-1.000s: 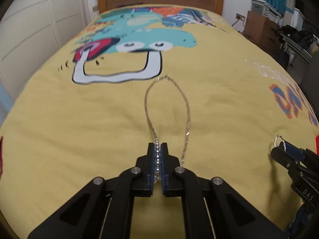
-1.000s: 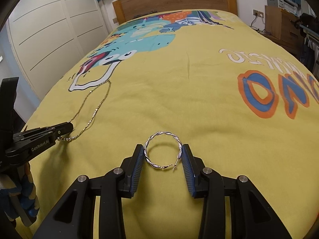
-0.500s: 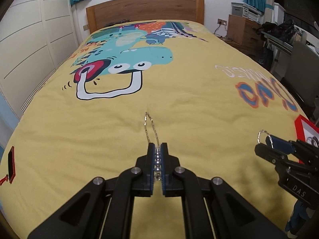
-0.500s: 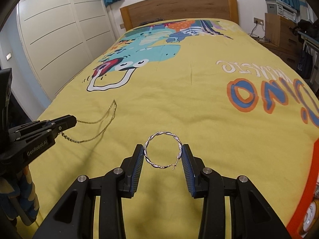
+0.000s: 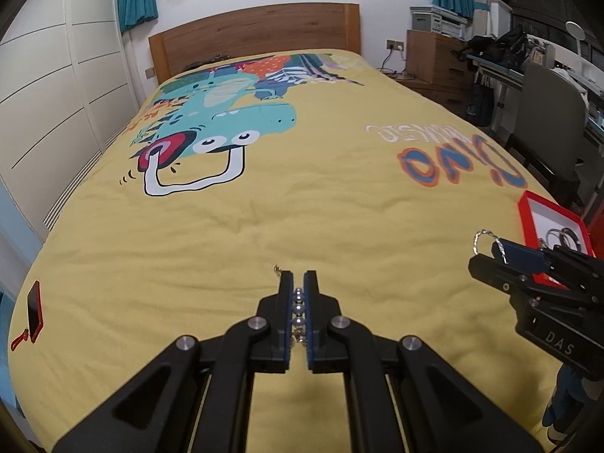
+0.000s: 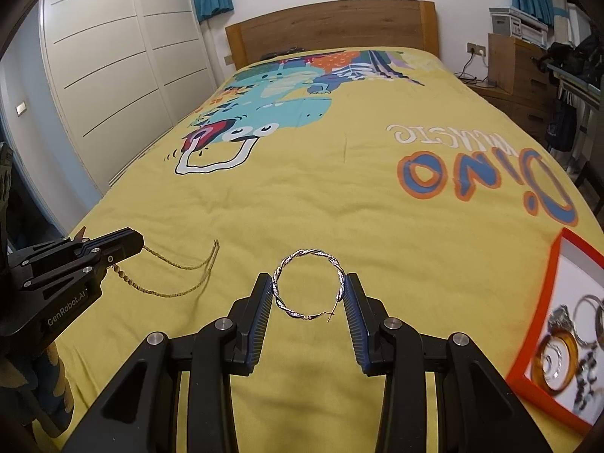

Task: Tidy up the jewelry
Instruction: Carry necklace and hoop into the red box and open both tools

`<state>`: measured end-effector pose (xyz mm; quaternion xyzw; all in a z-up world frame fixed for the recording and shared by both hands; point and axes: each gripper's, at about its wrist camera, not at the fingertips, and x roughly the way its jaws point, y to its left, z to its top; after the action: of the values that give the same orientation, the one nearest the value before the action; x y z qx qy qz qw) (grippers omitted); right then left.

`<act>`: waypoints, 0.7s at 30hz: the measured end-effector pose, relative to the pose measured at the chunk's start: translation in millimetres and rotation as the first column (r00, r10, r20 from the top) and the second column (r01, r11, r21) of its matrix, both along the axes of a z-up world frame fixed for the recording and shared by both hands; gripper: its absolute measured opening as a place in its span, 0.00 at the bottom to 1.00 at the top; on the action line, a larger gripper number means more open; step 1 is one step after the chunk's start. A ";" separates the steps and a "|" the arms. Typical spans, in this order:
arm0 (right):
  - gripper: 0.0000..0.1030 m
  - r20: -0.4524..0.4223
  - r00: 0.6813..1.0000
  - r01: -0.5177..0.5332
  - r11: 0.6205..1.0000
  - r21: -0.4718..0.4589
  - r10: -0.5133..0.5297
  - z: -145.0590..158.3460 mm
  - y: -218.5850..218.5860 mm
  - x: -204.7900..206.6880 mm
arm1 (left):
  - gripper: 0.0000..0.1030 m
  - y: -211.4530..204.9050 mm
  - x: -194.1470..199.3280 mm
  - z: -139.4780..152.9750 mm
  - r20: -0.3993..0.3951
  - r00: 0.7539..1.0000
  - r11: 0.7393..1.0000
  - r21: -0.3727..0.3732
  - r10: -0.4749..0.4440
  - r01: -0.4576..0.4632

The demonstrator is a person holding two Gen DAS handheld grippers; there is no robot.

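Note:
My left gripper (image 5: 298, 277) is shut on a beaded chain necklace (image 5: 298, 302); silver beads show between its pads. In the right wrist view the left gripper (image 6: 132, 243) is at the left and the necklace (image 6: 181, 279) trails from it onto the bedspread. My right gripper (image 6: 307, 283) is shut on a twisted silver hoop earring (image 6: 307, 283), held above the bed. It also shows in the left wrist view (image 5: 490, 247) with the hoop (image 5: 481, 238) at its tip. A red jewelry tray (image 6: 555, 264) with rings and bangles lies at the right.
A yellow dinosaur bedspread (image 5: 302, 188) covers the bed, with a wooden headboard (image 5: 256, 37) at the far end. A red phone (image 5: 34, 311) lies at the bed's left edge. A white wardrobe (image 6: 113, 68) stands left; a dresser (image 5: 434, 56) and chair (image 5: 551, 113) stand right.
Both grippers have pulled back and up with their jewelry. The necklace has been drawn in towards the left gripper, and the red tray has come into view at the right.

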<state>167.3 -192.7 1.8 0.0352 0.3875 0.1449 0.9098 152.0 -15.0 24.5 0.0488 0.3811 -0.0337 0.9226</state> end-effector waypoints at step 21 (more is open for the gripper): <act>0.37 0.047 0.998 0.051 0.998 0.024 -0.052 22.2 -37.9 -83.3 | 0.05 -37.7 -70.3 29.2 0.047 0.997 0.997 0.047 -0.063 0.061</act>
<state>84.0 -230.6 24.0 0.0520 0.3629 0.1268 0.9217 81.7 -52.7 53.7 0.0824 0.3577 -0.0523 0.9287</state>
